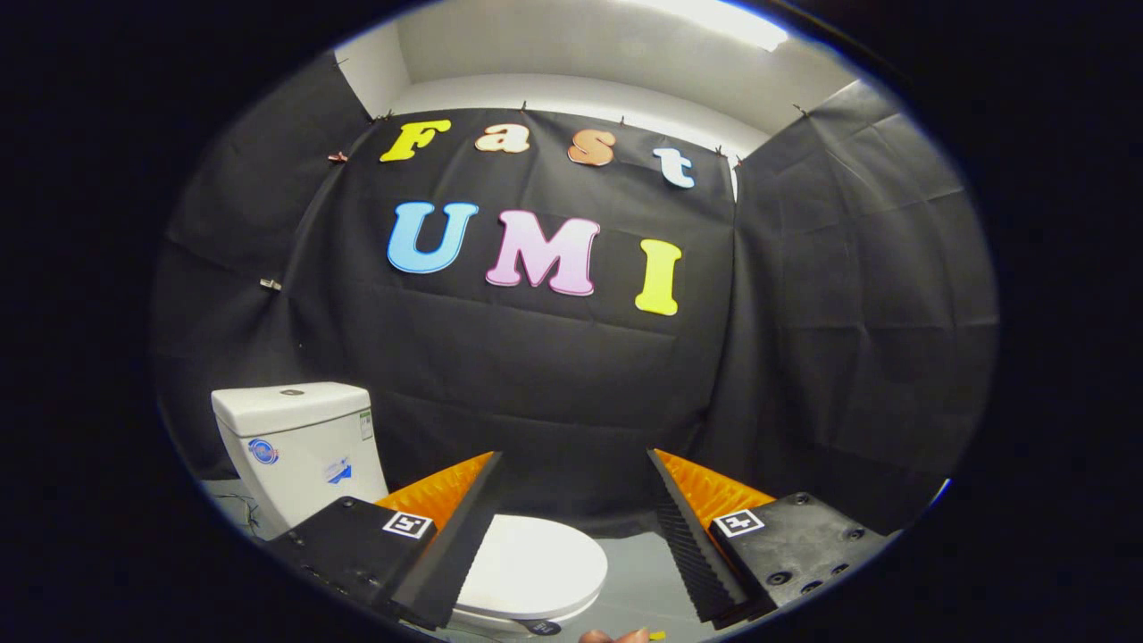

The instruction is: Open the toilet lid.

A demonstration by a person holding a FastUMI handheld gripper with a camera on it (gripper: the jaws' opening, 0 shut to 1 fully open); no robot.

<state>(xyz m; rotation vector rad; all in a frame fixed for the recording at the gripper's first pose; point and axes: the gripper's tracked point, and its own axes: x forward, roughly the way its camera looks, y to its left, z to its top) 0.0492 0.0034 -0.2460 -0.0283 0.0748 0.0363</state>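
Hovering hand-held gripper (571, 536), fingers apart, above toilet lid (536, 567)

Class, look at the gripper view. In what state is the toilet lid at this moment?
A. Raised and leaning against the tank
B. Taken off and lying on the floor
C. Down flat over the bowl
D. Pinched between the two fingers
C: the toilet lid lies flat and closed over the bowl, in front of the tank, while the hand-held gripper hangs open above it, its fingers touching nothing.
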